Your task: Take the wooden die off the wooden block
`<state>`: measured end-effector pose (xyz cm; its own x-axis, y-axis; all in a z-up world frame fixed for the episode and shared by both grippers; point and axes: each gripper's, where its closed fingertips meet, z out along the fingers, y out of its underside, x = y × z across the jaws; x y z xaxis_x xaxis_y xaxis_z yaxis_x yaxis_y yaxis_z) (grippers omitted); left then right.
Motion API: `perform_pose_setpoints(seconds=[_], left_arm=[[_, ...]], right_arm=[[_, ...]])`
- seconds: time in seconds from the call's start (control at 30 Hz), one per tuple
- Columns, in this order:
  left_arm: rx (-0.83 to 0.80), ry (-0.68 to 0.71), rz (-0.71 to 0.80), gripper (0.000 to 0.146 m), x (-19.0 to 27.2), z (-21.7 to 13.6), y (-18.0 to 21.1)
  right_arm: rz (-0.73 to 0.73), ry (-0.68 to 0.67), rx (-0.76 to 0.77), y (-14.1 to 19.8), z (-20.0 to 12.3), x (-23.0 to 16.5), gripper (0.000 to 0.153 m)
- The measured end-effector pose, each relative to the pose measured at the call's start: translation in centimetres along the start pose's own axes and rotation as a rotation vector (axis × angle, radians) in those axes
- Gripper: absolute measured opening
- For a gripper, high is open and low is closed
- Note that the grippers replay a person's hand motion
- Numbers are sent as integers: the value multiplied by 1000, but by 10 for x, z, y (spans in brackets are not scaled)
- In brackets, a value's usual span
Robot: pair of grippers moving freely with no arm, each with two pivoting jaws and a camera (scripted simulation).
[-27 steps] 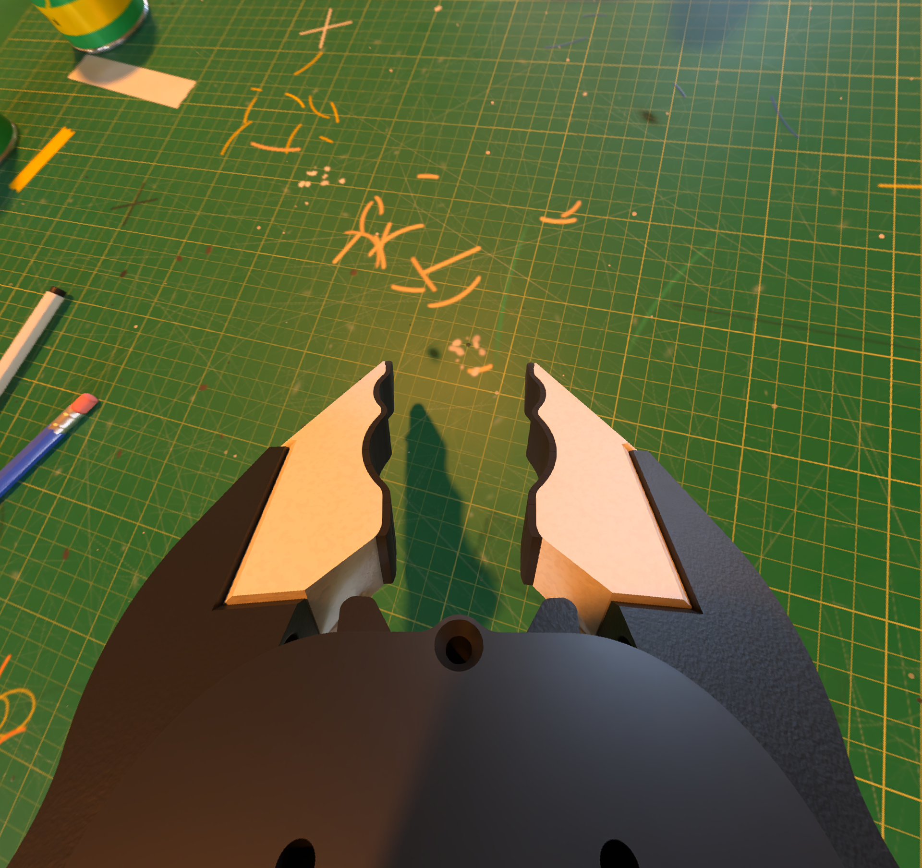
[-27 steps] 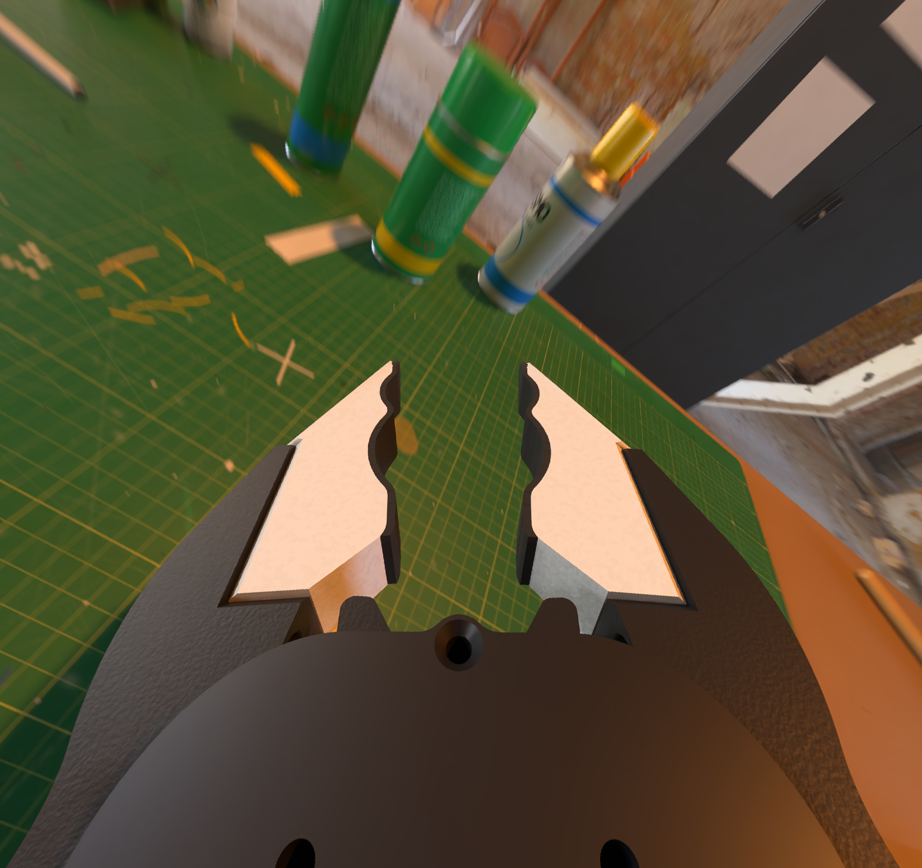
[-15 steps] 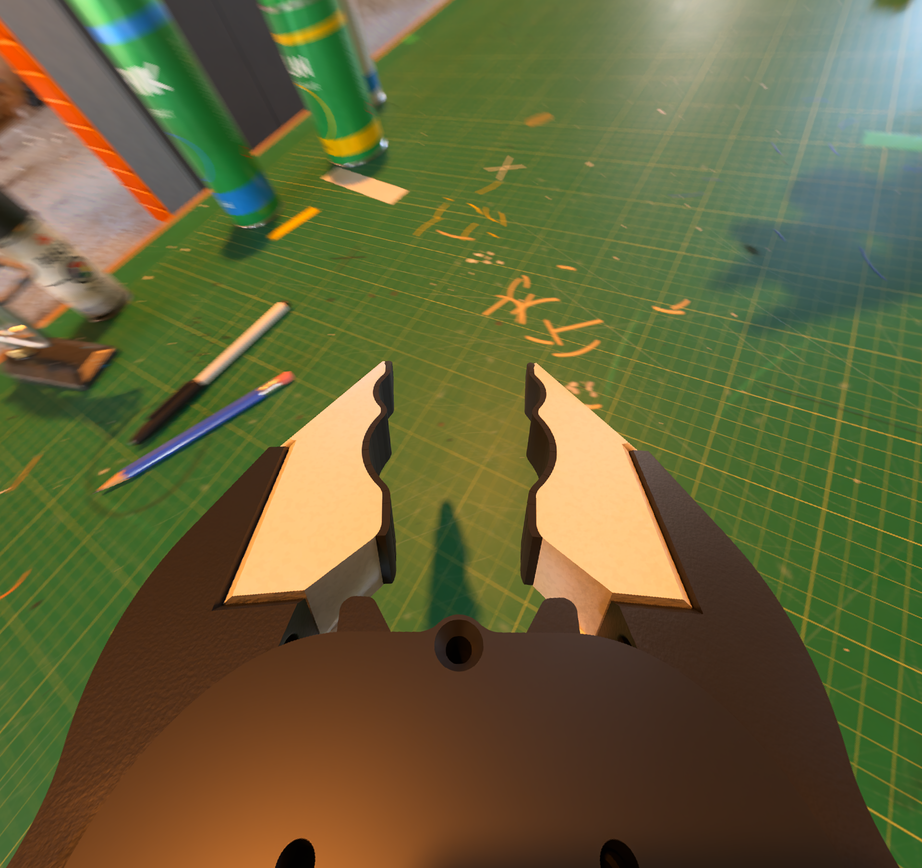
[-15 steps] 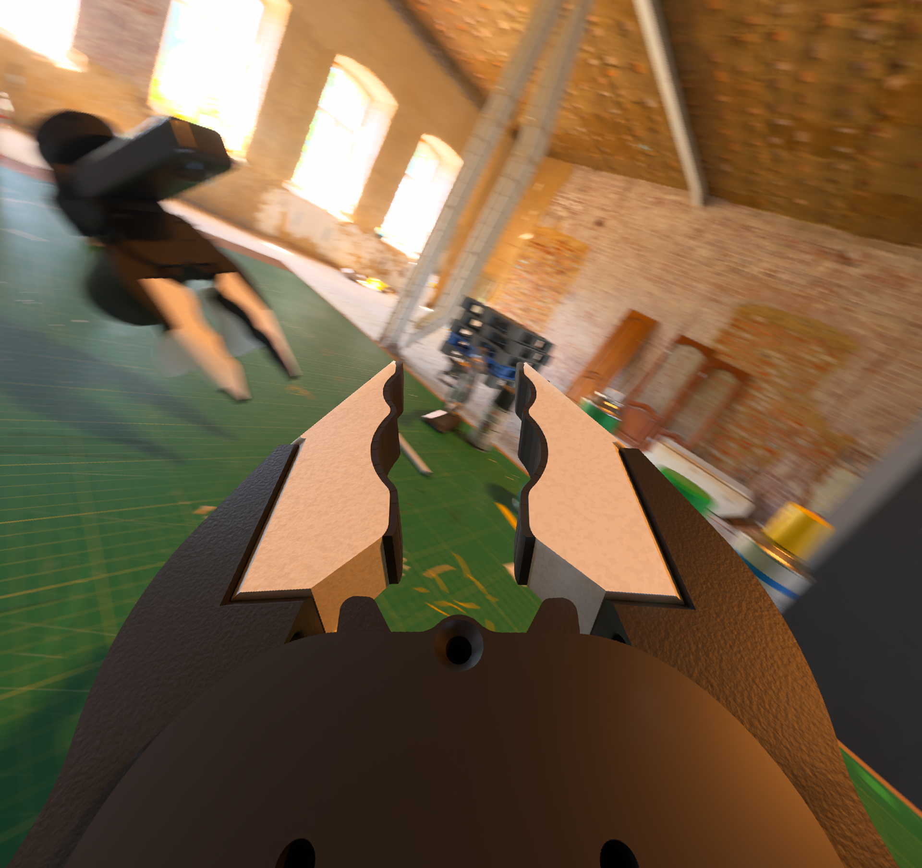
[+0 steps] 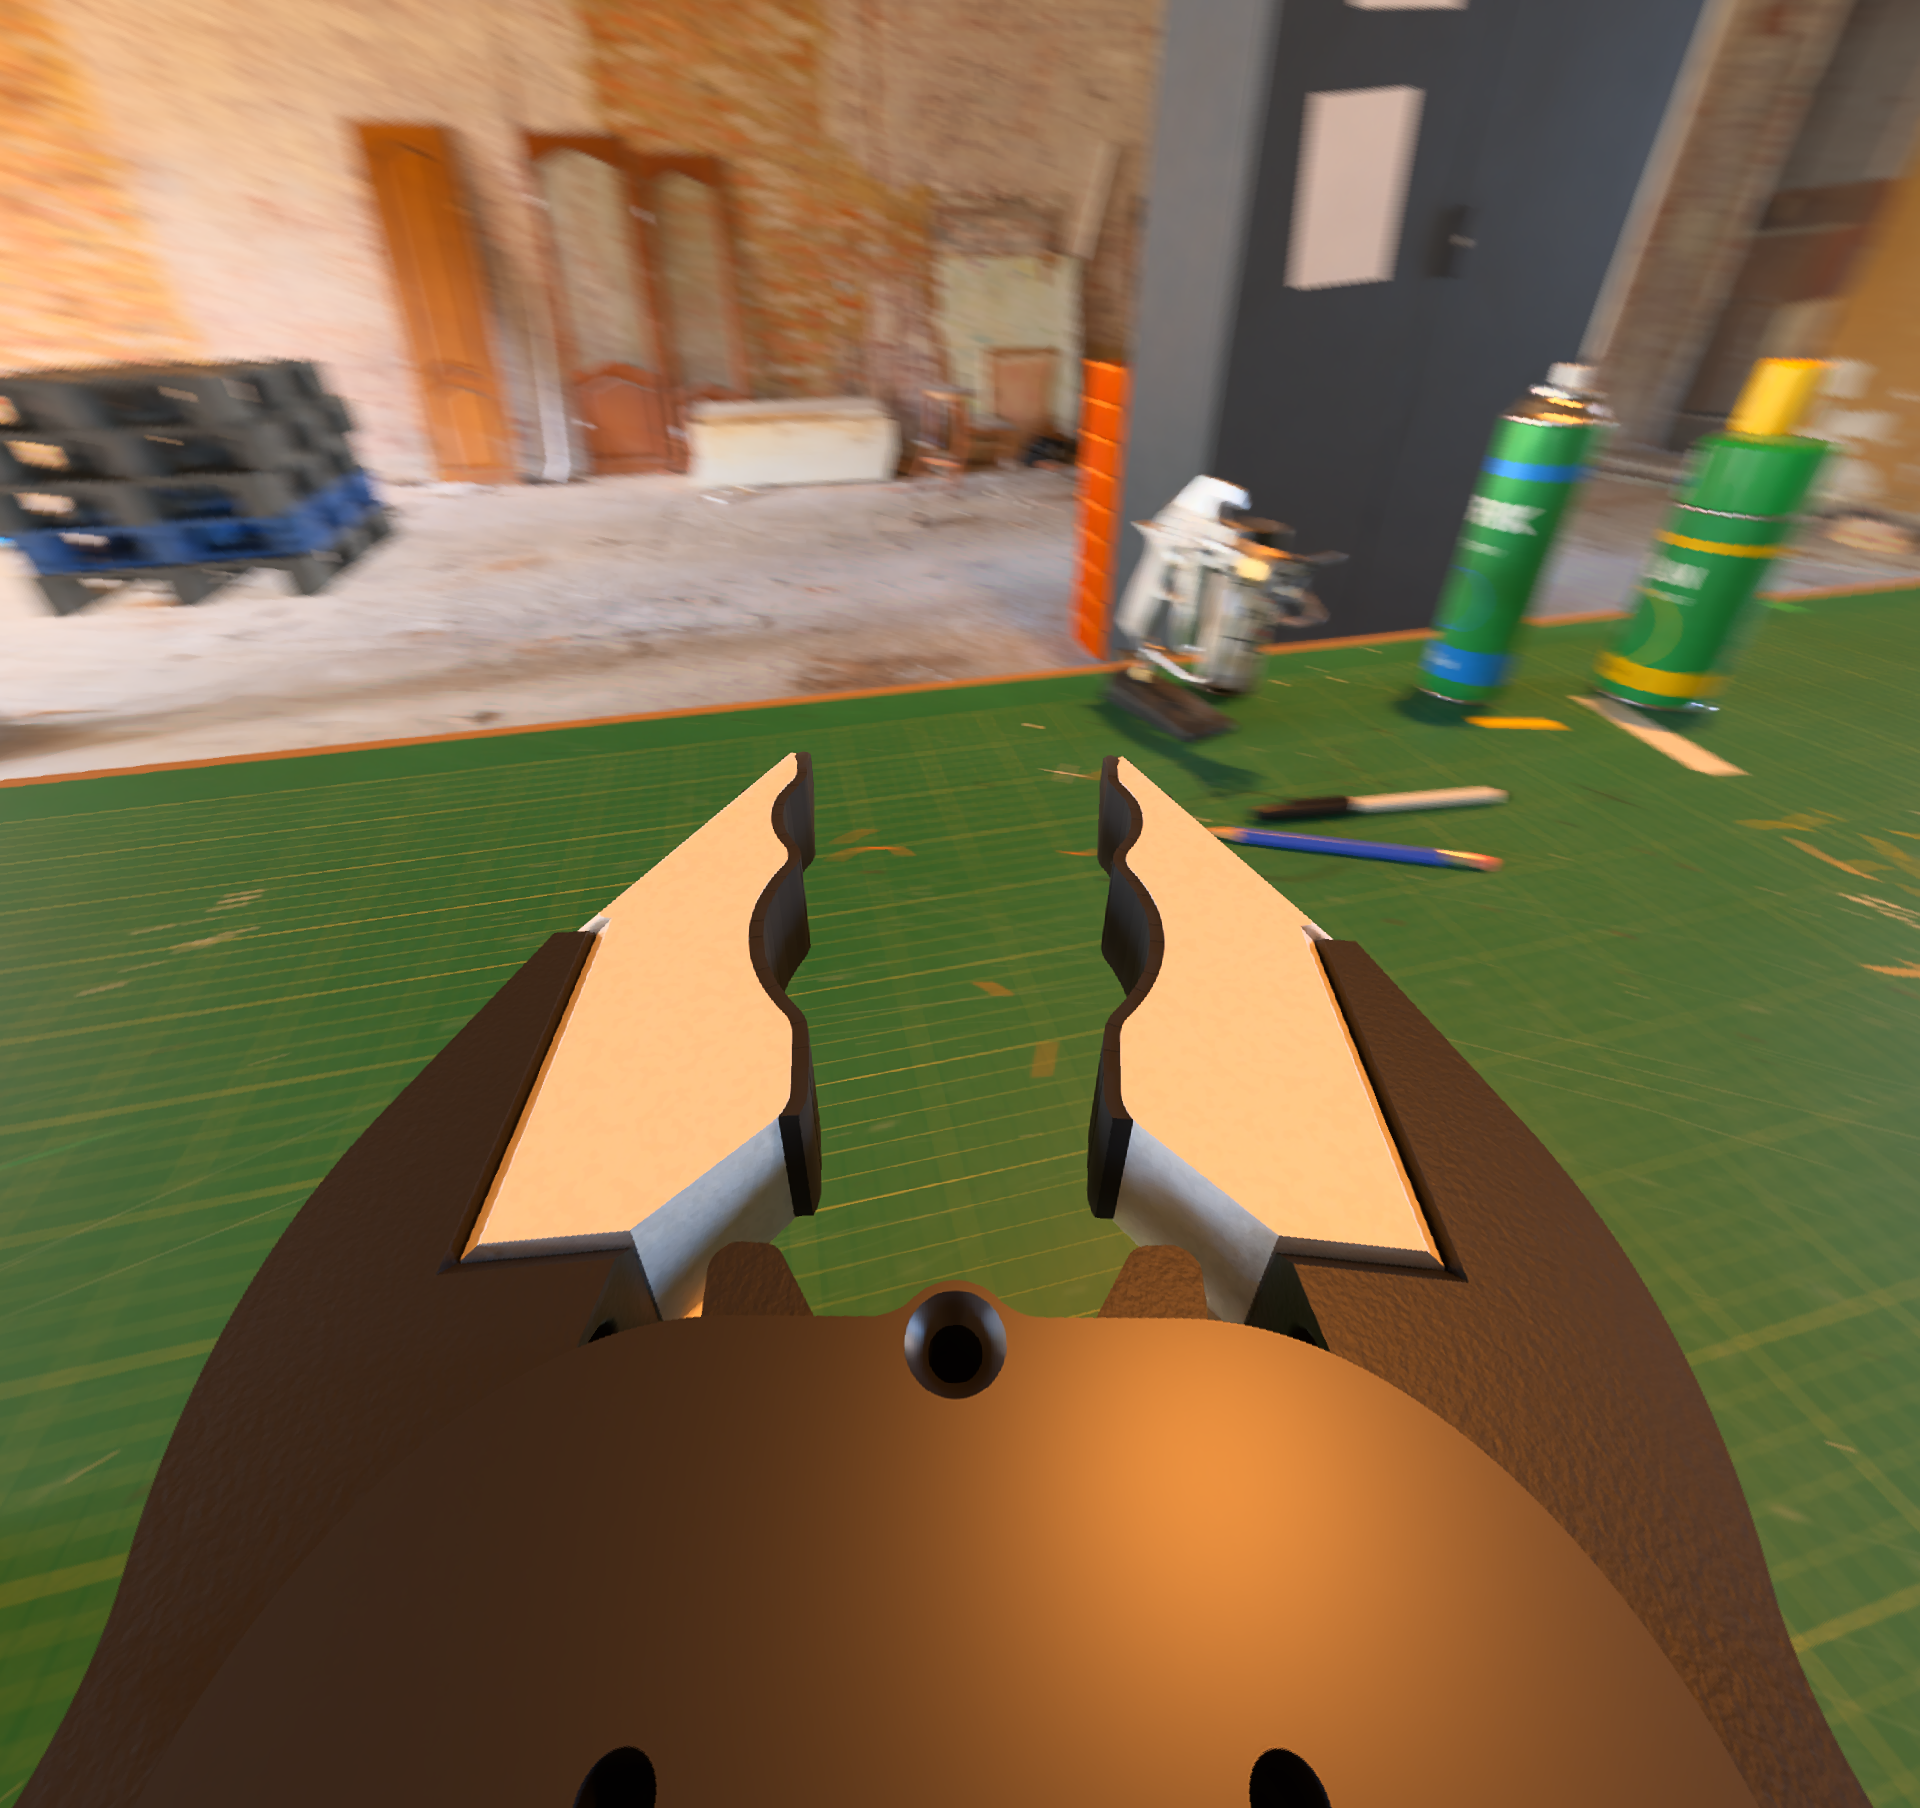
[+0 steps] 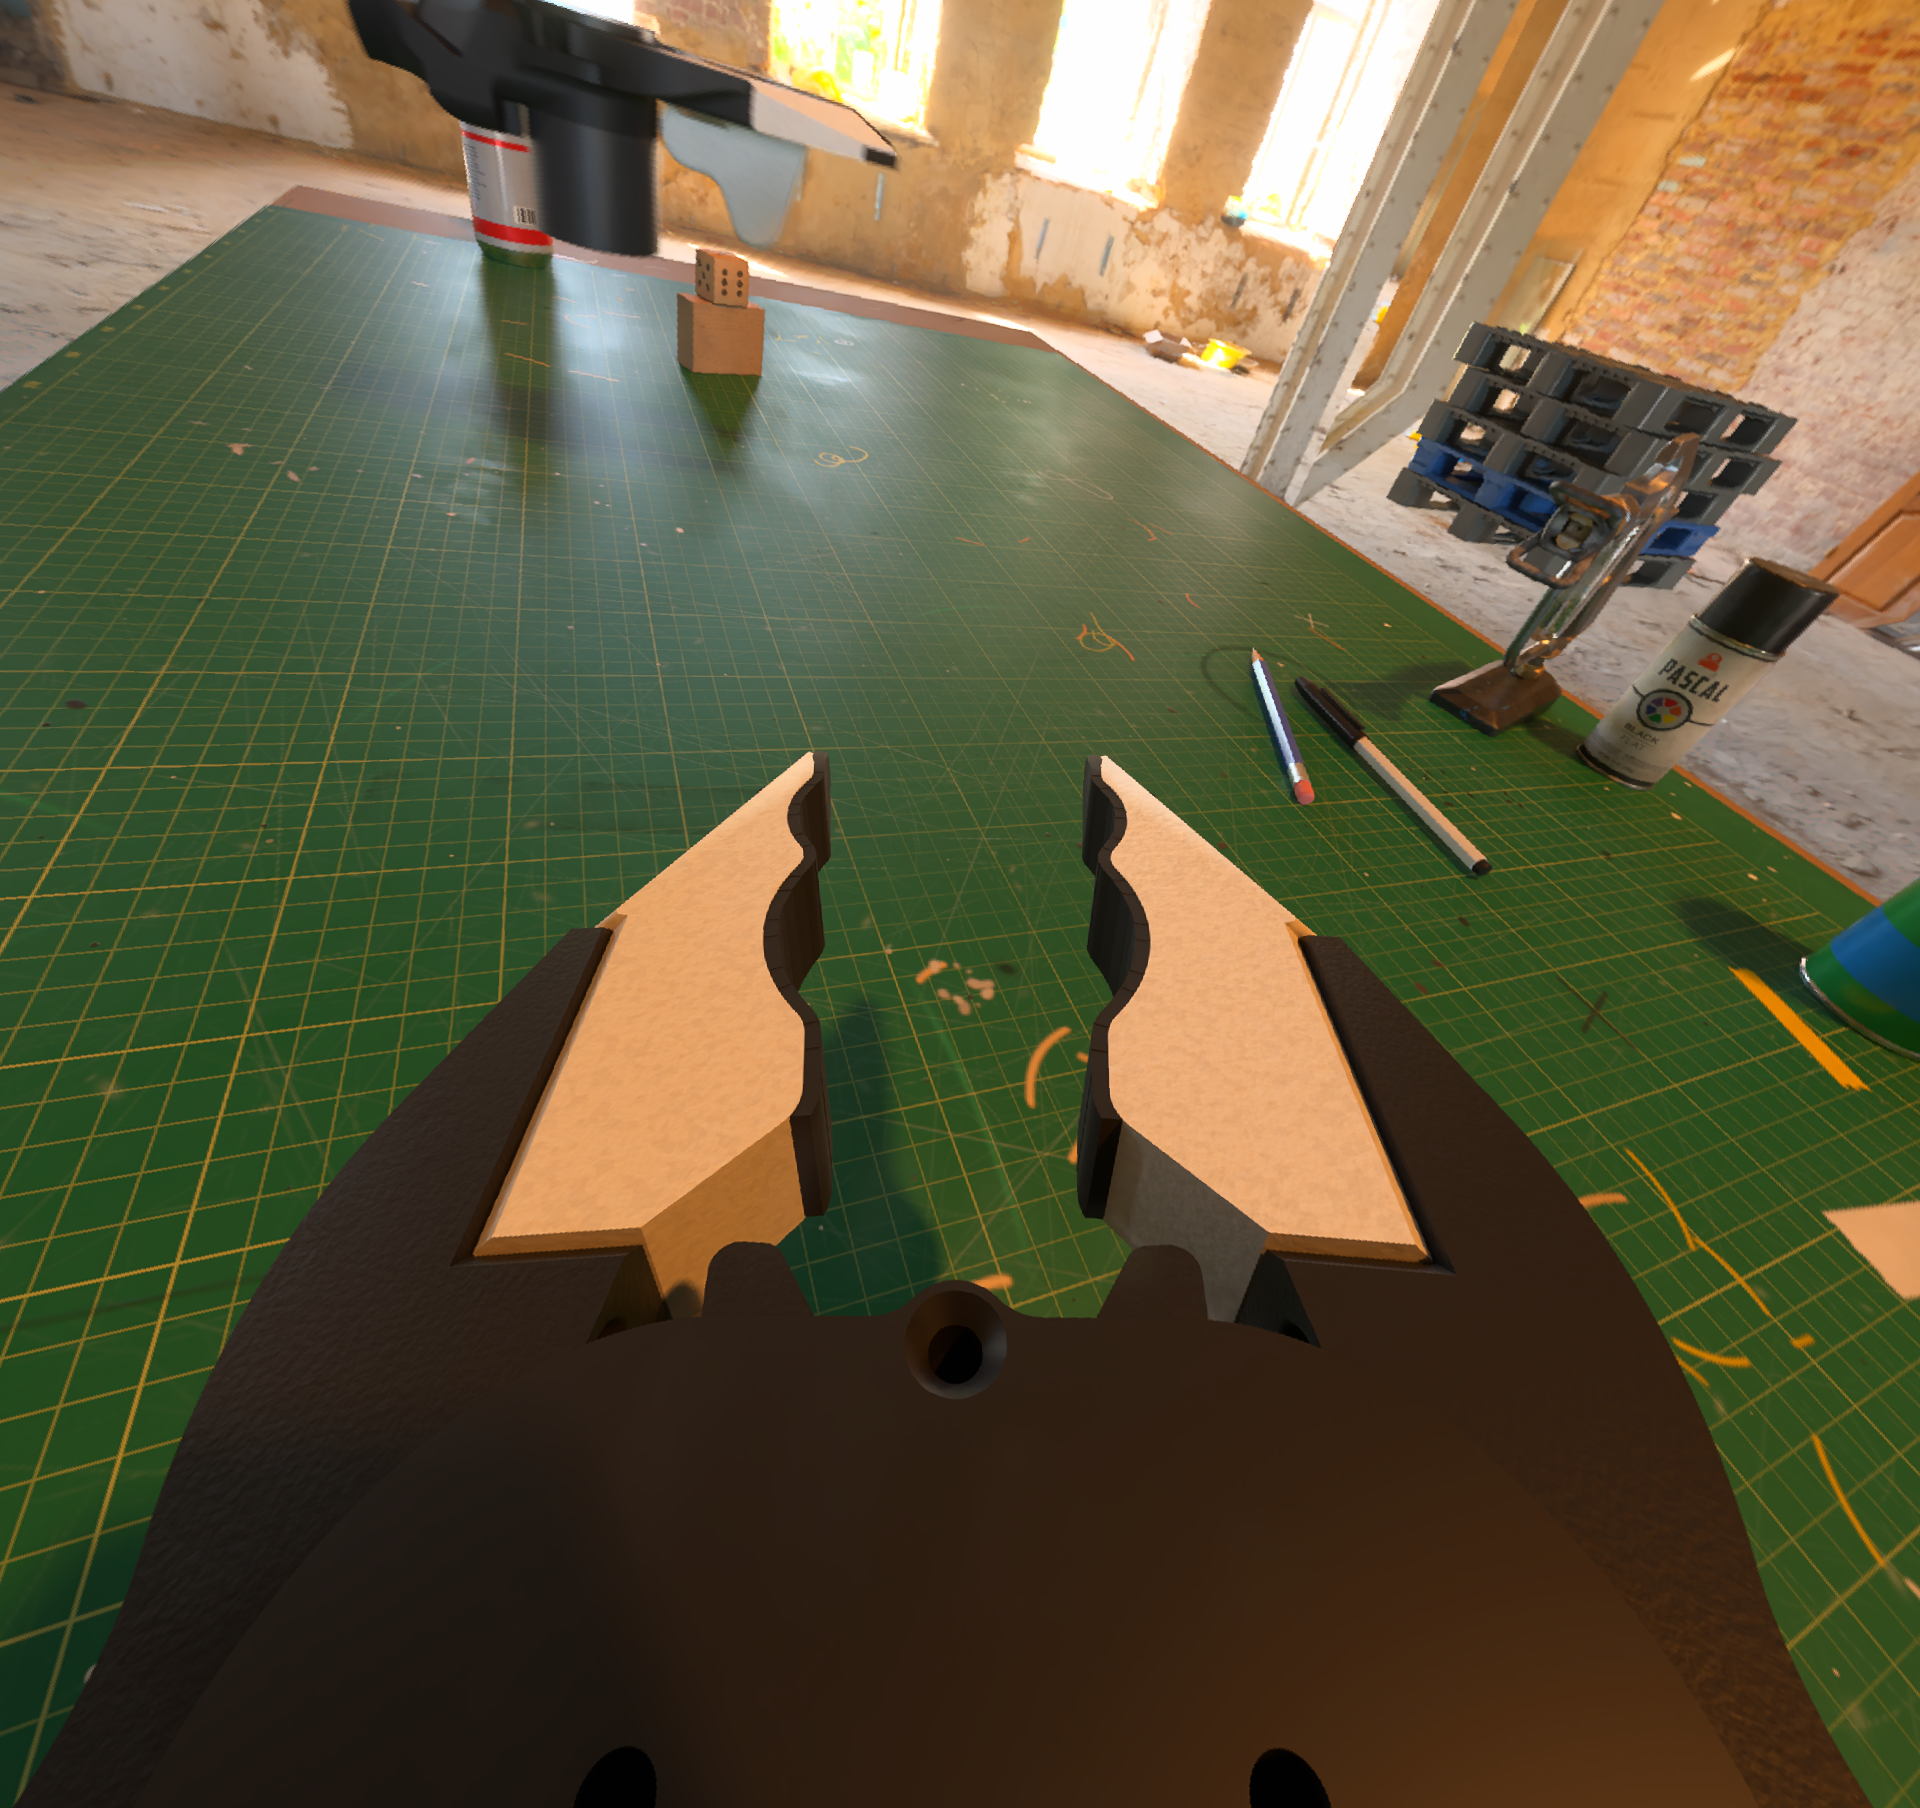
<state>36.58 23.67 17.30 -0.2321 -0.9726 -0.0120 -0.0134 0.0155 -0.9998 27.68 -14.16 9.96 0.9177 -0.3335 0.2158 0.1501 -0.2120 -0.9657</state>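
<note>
both views have swung up off the mat since earlier; the die (image 6: pixel 721 279) now shows atop the block (image 6: pixel 719 337), far down the tabletop (image 6: pixel 312 615). left tongs (image 5: pixel 954 771) and right tongs (image 6: pixel 954 771) gape apart, empty.

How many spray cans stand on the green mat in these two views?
4, perhaps more out of view: green can with blue band, green can with yellow band, white can with black cap, red-banded can partly behind the left gripper.

One die (image 6: pixel 721 279), one block (image 6: pixel 719 337)
</note>
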Motion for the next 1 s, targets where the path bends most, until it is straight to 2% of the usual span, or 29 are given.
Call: perform_pose_setpoints(seconds=[0.17,0.27,0.47,0.63,1.0], left_arm=[[12,-472,64,55,-129,-81,-3],[-81,-615,10,54,-188,-113,26],[-353,-675,-34,56,-237,-111,86],[-342,-663,-121,54,-248,-101,94],[-727,-603,-216,55,-245,-97,115]], right_arm=[[6,2,-9,3,1,-1,48],[0,-20,-37,9,5,-6,48],[-28,-40,-75,13,11,-12,47],[-30,-45,-80,14,10,-13,47],[-46,-47,-103,17,12,-15,47]])
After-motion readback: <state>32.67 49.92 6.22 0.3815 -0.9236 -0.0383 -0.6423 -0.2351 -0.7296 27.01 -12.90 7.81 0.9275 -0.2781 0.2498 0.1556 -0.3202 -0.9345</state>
